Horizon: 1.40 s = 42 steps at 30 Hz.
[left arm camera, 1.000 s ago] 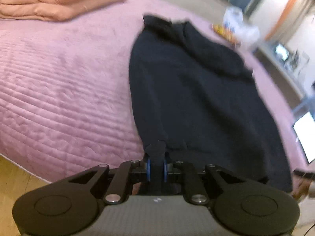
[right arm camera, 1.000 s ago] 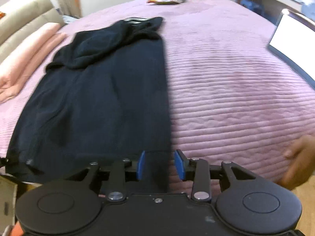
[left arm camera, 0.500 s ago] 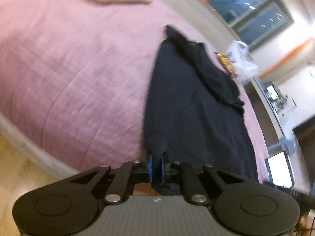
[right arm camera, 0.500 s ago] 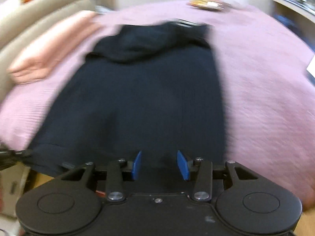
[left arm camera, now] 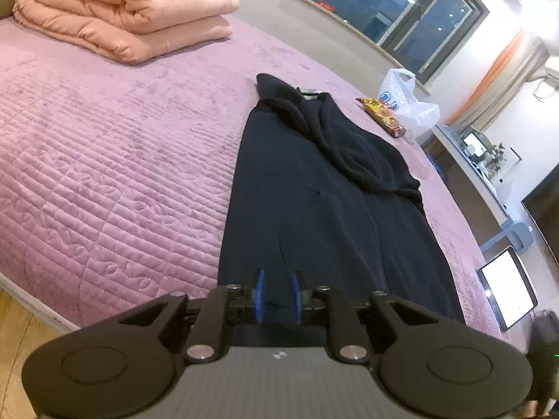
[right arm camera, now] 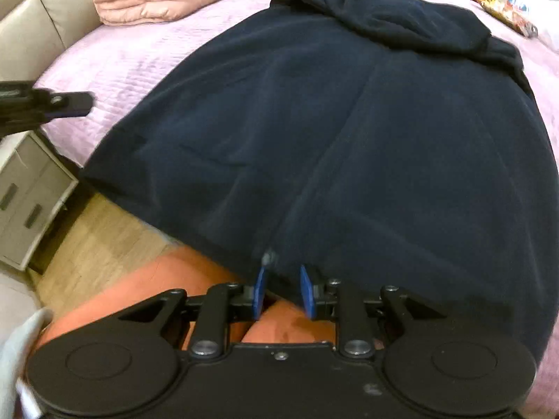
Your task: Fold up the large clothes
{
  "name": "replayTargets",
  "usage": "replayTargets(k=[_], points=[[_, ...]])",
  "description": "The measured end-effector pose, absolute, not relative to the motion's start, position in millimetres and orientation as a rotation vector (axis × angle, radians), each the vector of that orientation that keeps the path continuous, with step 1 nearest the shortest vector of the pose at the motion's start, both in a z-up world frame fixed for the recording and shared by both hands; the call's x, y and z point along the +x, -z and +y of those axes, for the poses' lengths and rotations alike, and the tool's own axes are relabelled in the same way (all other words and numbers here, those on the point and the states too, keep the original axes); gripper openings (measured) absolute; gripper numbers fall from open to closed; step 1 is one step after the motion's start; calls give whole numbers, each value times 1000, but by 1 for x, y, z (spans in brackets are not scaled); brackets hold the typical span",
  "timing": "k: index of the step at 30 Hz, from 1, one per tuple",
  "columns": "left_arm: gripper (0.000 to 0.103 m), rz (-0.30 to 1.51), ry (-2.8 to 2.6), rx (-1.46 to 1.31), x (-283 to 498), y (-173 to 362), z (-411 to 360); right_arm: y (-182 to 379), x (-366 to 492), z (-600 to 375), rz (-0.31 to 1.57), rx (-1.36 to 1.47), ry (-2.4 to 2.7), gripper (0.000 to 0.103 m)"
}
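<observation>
Between my left gripper's blue pads I see a clear gap with dark cloth behind it; the jaws stand spread and pinch nothing. They sit right at the near hem of the dark garment, over the bed's near edge. My right gripper is spread too, its blue pads apart, with the hem of the garment hanging just at their tips; I cannot tell whether the cloth touches either pad. Below that gripper, bare legs show under the hem.

From the left wrist view, the garment lies lengthwise on the purple quilt, running away from me toward the far side of the bed. Its upper part is bunched into thick folds near the far end, and its near edge reaches the bed's edge. In the right wrist view, the near hem hangs past the mattress over the wooden floor.

Farther out, a folded pink blanket rests at the far left of the bed, well apart from the garment. A white plastic bag and a snack packet lie beside each other near the garment's far end. A lit screen stands at the bed's right side. A grey cabinet stands on the floor at the left of the right wrist view.
</observation>
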State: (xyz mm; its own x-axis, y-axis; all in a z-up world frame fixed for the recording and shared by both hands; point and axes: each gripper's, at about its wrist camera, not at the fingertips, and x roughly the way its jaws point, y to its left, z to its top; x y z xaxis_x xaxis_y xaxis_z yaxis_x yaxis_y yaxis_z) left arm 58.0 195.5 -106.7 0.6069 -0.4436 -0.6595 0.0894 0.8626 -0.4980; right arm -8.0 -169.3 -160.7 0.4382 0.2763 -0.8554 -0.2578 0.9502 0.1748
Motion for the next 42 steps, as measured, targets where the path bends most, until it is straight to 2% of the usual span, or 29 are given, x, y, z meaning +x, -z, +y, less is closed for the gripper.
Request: replayTargets(k=[1,3,5,12,15,17,23,25,27,28,29,30,31,32,35,42], points=[[46,886,311,-442,59,109,195,153,-11,-186,1049,81,-305,31],[64,912,289,-431,60,115,193,138,-13,-224,1003,183,-227,61],[68,925,283,-436,61,122,192,128,-23,-260,954,221,-131,76],[69,984,210,-496,64,146,202,159,-31,-350,1039,318,55,76],[69,995,186,-534,63,151,208,181,-31,-358,1075,351,74,77],[69,1009,197,-575,63,157,211,183,-35,-354,1048,350,78,81],[70,1042,225,-601,66,172,201,190,-31,-335,1041,282,51,83],[73,1027,224,-602,64,174,199,190,-30,-326,1043,254,40,73],[75,1022,227,-607,64,175,197,188,-31,-319,1035,245,27,55],[74,1030,226,-596,64,174,194,188,-29,-317,1032,253,22,51],[72,1032,226,-585,64,173,193,188,-28,-316,1028,268,19,40],[59,1035,226,-571,63,173,190,187,-27,-317,1023,296,12,26],[25,1042,218,-539,63,172,186,186,-28,-320,1018,338,-2,20],[5,1047,224,-496,64,171,182,184,-28,-323,1014,367,-7,16],[5,989,261,-446,64,154,178,172,-28,-322,981,359,-17,14],[5,824,326,-597,91,96,186,117,-12,-321,822,292,-14,12]])
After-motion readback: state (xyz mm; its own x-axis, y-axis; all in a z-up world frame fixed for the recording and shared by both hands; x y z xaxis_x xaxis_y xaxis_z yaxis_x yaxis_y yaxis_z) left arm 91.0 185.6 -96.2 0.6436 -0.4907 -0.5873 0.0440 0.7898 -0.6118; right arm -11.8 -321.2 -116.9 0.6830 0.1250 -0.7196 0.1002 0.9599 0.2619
